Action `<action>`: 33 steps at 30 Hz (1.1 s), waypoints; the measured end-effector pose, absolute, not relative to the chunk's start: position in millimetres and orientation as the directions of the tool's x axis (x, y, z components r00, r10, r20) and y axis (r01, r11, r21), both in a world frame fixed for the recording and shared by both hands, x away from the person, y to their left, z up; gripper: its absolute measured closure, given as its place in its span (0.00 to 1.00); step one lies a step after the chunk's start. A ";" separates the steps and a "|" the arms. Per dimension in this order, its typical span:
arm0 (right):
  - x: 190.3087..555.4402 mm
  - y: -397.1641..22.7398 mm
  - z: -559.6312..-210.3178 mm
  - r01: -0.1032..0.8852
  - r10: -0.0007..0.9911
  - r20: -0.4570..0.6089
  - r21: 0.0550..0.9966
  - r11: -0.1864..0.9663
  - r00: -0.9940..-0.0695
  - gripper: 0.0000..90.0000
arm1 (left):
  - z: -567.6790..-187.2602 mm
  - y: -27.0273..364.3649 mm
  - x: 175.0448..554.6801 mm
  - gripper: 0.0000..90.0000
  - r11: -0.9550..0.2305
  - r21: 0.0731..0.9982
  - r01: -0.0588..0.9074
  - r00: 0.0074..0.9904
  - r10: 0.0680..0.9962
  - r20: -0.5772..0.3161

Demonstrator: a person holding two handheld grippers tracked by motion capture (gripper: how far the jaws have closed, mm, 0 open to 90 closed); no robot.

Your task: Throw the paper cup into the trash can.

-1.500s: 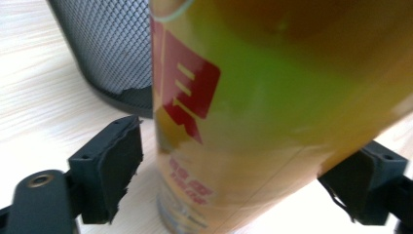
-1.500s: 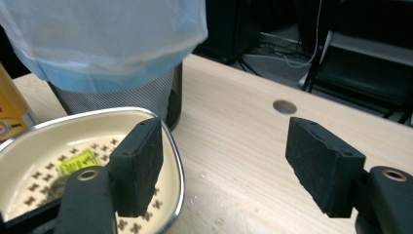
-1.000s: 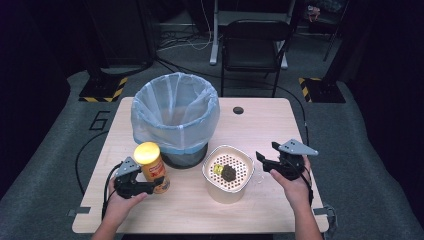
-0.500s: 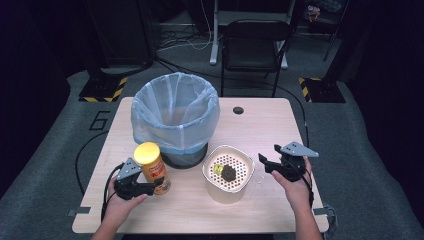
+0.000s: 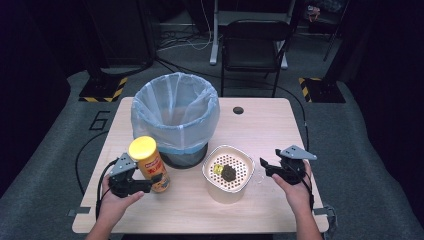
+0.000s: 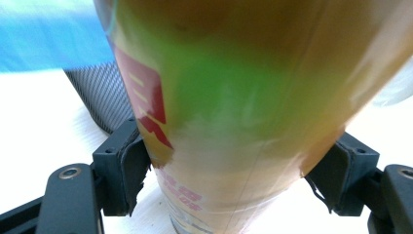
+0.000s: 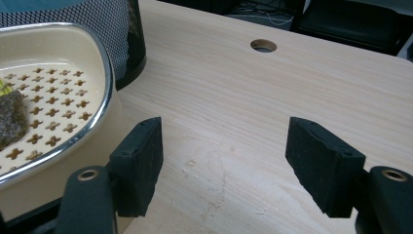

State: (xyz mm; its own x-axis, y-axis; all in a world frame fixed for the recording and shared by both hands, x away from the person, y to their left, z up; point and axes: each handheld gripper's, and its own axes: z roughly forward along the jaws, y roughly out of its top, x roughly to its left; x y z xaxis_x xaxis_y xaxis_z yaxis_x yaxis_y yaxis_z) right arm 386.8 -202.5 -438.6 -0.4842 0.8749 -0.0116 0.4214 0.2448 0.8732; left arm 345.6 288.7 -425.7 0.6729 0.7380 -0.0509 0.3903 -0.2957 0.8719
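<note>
Item: yellow-lidded canister (image 5: 148, 165), upright, long axis vertical, lid pointing up. We are clamping it low on its body in the left gripper (image 5: 142, 184), jaws just closed onto it, beginning the lift. Ahead of that gripper is standing the lined bin (image 5: 175, 117); next we judge a raise over its rim. The right gripper (image 5: 269, 169) is idling unclenched beside the strainer bowl (image 5: 229, 172).
</note>
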 end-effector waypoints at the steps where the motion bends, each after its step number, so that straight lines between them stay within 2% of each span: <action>1: 386.7 -202.6 -439.4 0.427 0.877 -0.004 0.873 0.238 -0.480 0.33 | -421.4 289.3 344.9 0.27 -0.295 0.871 0.393 0.674 0.736 -0.055; 13: 388.3 -208.1 -445.6 0.447 0.884 0.009 0.865 0.228 -0.468 0.33 | -371.0 290.5 340.5 0.27 -0.309 0.872 0.380 0.682 0.731 -0.038; 17: 388.8 -209.7 -447.7 0.454 0.885 0.016 0.863 0.223 -0.465 0.33 | -356.4 289.3 339.0 0.27 -0.292 0.873 0.390 0.684 0.727 -0.062; 21: 389.1 -211.0 -448.7 0.463 0.889 0.024 0.860 0.216 -0.458 0.33 | -341.0 284.8 337.4 0.27 -0.318 0.866 0.386 0.688 0.725 -0.041; 27: 389.4 -213.8 -450.6 0.464 0.890 0.020 0.859 0.218 -0.456 0.33 | -315.3 283.9 337.7 0.27 -0.296 0.870 0.393 0.697 0.714 -0.072; 33: 389.9 -215.3 -451.3 0.465 0.893 0.021 0.859 0.214 -0.449 0.33 | -286.5 282.4 335.2 0.27 -0.303 0.872 0.384 0.697 0.714 -0.059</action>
State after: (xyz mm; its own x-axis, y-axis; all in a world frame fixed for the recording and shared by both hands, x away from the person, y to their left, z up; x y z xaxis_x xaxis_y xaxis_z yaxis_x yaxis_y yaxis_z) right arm 389.9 -215.3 -451.3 -0.4490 0.8933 0.0207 0.4654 0.2140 0.8588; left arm 335.2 282.4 -286.5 0.6972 0.7144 -0.0588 0.3838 -0.3028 0.8724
